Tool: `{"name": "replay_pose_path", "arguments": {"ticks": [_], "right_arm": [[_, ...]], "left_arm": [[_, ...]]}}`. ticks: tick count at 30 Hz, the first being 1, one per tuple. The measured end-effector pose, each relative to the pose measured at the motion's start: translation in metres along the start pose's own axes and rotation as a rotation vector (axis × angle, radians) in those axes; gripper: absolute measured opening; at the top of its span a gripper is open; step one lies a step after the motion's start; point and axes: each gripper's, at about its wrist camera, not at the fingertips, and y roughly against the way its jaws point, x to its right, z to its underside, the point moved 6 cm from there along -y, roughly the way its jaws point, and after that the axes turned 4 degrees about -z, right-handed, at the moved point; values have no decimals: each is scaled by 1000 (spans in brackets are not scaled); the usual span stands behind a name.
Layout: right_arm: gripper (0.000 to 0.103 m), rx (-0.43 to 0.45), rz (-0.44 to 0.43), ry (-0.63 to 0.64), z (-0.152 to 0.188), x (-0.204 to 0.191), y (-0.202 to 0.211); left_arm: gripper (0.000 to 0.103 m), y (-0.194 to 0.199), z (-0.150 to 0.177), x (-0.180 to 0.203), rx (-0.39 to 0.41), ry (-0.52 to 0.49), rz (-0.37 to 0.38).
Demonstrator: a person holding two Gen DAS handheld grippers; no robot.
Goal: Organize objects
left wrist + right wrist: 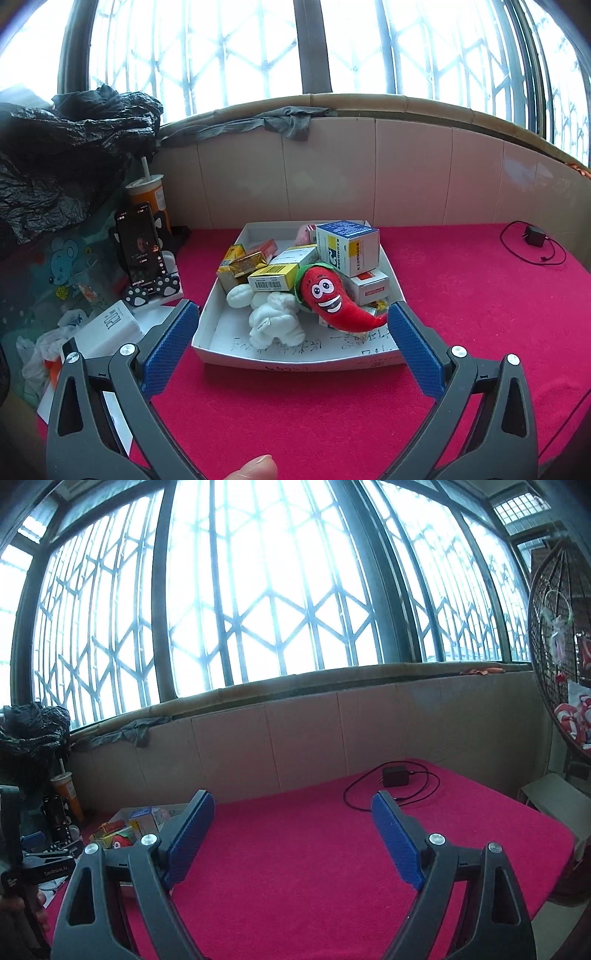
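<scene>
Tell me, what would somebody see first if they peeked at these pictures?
Probably the smiling red chili plush, lying on a pile of small boxes in the white tray on the bright pink cloth. Behind everything glows a huge window with diamond-patterned bars.

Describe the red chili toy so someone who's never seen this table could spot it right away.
On the red tablecloth sits a shallow white box full of small cartons. The chili plush lies at their front right, the only thing there with a cartoon grinning face.

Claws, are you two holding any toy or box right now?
No. The left claw is open in front of the white tray, and the right claw is open over the red cloth.
</scene>
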Motion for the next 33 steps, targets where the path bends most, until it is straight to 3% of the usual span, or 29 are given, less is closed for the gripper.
{"name": "replay_pose_path", "arguments": {"ticks": [7,9,16,33], "right_arm": [[93,-15,-29,56,13,-24,16],[103,-30,-60,9,21,-25,17],[103,-56,-66,-24,42,-30,25],[103,-117,-67,-22,56,-34,16]], "left_arm": [[103,29,0,-4,31,5,19],[103,36,0,-3,35,-2,27],[103,37,4,5,24,-24,33],[103,24,10,9,-19,-23,49]]}}
